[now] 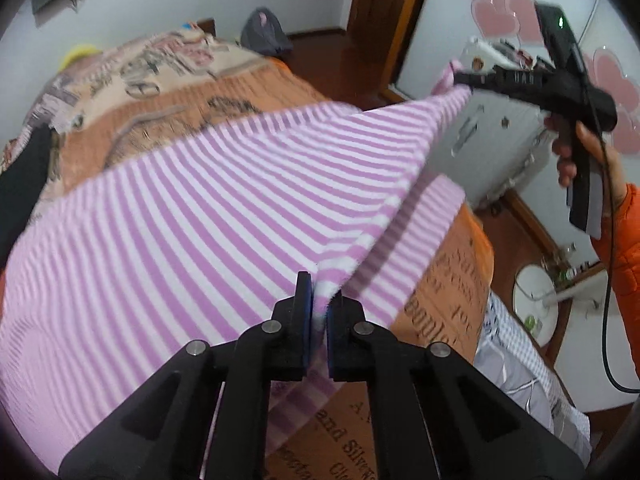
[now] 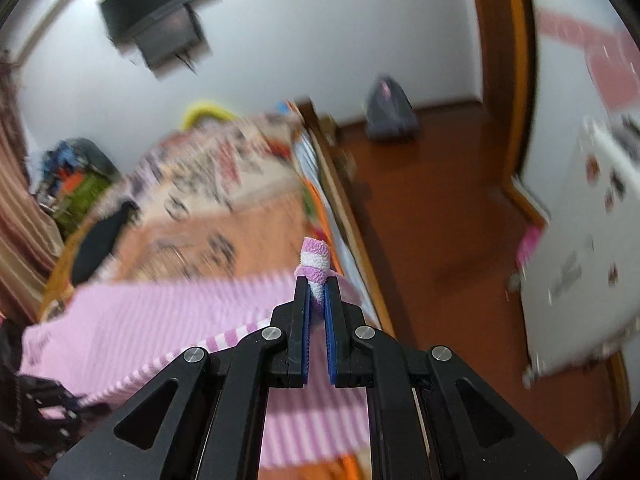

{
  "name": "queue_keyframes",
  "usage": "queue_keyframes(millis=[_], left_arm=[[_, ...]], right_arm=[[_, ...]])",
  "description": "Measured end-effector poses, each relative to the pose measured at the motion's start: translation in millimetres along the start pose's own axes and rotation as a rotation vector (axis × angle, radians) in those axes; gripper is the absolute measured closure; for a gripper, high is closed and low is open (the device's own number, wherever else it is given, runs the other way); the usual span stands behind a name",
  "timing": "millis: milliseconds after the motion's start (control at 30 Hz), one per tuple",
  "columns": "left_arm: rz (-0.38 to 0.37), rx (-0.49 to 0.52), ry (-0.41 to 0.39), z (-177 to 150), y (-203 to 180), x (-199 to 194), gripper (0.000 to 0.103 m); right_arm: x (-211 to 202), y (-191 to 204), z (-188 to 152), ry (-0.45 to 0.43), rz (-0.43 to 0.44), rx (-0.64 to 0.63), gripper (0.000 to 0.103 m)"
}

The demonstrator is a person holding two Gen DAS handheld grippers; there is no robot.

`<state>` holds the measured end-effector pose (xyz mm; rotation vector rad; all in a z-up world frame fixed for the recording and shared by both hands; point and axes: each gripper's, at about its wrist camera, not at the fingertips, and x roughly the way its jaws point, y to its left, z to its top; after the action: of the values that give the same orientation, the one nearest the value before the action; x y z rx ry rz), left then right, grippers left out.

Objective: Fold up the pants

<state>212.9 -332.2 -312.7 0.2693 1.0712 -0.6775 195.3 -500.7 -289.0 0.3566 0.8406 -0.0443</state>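
Pink-and-white striped pants [image 1: 192, 200] lie spread over the orange patterned bed cover [image 1: 168, 120]. My left gripper [image 1: 319, 300] is shut on a near edge of the pants, the cloth pinched between its blue pads. A lifted fold runs taut from there up to my right gripper [image 1: 464, 79], held by a hand in an orange sleeve [image 1: 624, 240]. In the right wrist view my right gripper [image 2: 317, 292] is shut on a bunched corner of the pants [image 2: 316, 256], which sticks out past the fingertips. The rest of the pants [image 2: 152, 320] hangs below, blurred.
A black garment [image 1: 24, 176] lies on the bed's left side. A white cabinet [image 1: 496, 136] stands right of the bed, across a red-brown floor [image 2: 440, 220]. A grey bag [image 2: 390, 110] sits by the far wall. A dark screen [image 2: 156, 16] hangs on the wall.
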Motion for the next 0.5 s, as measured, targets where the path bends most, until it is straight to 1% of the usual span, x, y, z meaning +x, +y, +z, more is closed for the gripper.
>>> queue_keyframes(millis=[33, 100, 200, 233, 300, 333, 367, 433, 500], left_arm=[[-0.002, -0.002, 0.009, -2.6, -0.6, 2.7, 0.099], [-0.004, -0.007, 0.014, -7.2, -1.3, 4.6, 0.098], [-0.009, -0.012, 0.015, -9.6, -2.7, 2.1, 0.094], [-0.015, -0.016, 0.016, -10.3, -3.6, 0.1, 0.091], [-0.025, -0.019, 0.019, -12.3, -6.3, -3.2, 0.082], [-0.031, -0.017, 0.019, -13.9, -8.5, -6.4, 0.075], [-0.035, -0.013, 0.015, -14.5, -10.6, -10.2, 0.071], [-0.033, -0.005, 0.001, -14.5, -12.9, -17.8, 0.071], [-0.026, -0.002, -0.018, -12.7, -13.4, -26.7, 0.07]], right_arm=[[8.2, -9.2, -13.7, 0.037, -0.005, 0.022, 0.097], [17.9, -22.6, -37.8, 0.074, -0.016, 0.059, 0.097], [22.5, -30.8, -56.8, 0.099, -0.032, 0.085, 0.095], [24.0, -33.3, -62.9, 0.107, -0.043, 0.095, 0.094], [23.7, -35.8, -71.4, 0.124, -0.058, 0.107, 0.092], [23.2, -35.6, -74.7, 0.138, -0.064, 0.106, 0.092], [22.4, -34.3, -75.5, 0.147, -0.078, 0.099, 0.092], [18.3, -29.6, -77.5, 0.157, -0.116, 0.068, 0.092], [8.2, -25.3, -76.1, 0.142, -0.125, 0.048, 0.092]])
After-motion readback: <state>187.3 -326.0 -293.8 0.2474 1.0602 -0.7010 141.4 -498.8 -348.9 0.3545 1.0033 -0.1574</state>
